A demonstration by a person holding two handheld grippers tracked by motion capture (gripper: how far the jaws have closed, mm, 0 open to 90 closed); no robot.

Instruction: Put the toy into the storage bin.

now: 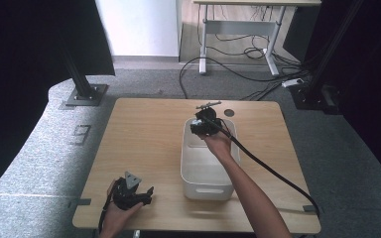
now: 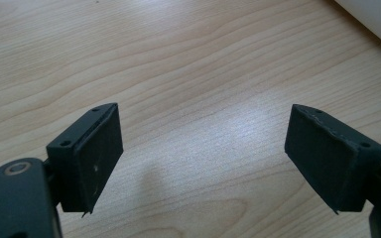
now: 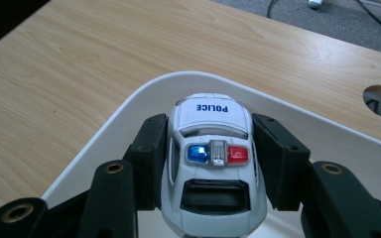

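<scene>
A toy police car (image 3: 212, 158) is being clamped between the jaws of the right gripper (image 3: 212, 163) over the far end of the white bin (image 1: 206, 191), seemingly not yet released. The left gripper (image 2: 203, 158) is being rested on the table (image 1: 144, 148), jaws spread wide.

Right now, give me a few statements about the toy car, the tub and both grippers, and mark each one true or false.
1. The right gripper is shut on the toy police car. True.
2. The car is held over the white tub. True.
3. The left gripper holds a second car. False: its jaws stand wide open with nothing but bare table between them.
4. The car's roof lights are both green. False: one is blue and one is red.
5. The left gripper is inside the tub. False: it is near the table's front edge, left of the tub.
</scene>
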